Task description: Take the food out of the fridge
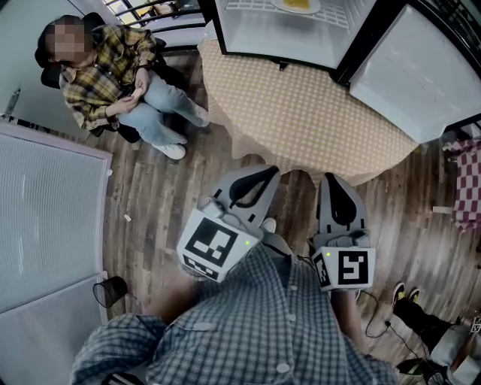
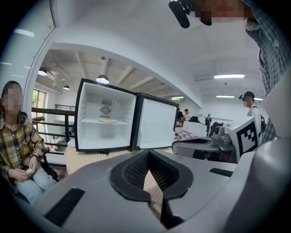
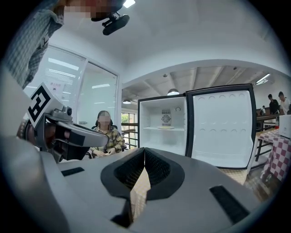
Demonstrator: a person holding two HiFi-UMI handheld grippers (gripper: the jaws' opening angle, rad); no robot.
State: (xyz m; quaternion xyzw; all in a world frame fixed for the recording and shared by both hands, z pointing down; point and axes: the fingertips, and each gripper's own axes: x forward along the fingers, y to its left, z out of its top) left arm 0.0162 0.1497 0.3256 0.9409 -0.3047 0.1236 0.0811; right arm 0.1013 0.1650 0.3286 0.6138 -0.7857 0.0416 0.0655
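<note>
The fridge [image 1: 289,34] [image 2: 105,132] [image 3: 163,136] stands open at the far side of the bench [image 1: 301,120], which is draped in a beige checked cloth [image 1: 263,90]. Its door [image 1: 406,75] [image 2: 154,124] [image 3: 222,124] is swung wide to the right, and the white inside is lit.

Nearer the person holding them, the two tools are side by side at the bench's near edge, both aimed toward the fridge. The left tool [image 1: 264,176] [image 2: 148,155] has its jaws closed tip to tip with nothing between them; only the cloth shows through the gap behind the tips. The right tool [image 1: 335,180] [image 3: 144,154] is the same: jaws together, gripping nothing, touching nothing.

The food [image 1: 297,4] [image 2: 108,120] [image 3: 165,127] lies on the fridge's upper shelf [image 2: 97,122] [image 3: 154,129] — something flat and pale yellow on a plate. It is well ahead of both tools, across the whole width of the bench.

From above, the frame's edge cuts off the fridge's top and most of the plate. From the two gripper views the food is too small to say what it is. A seated person [image 1: 113,75] [image 2: 18,145] [image 3: 105,136] in a plaid shirt sits to the left of the bench, hands in lap.
</note>
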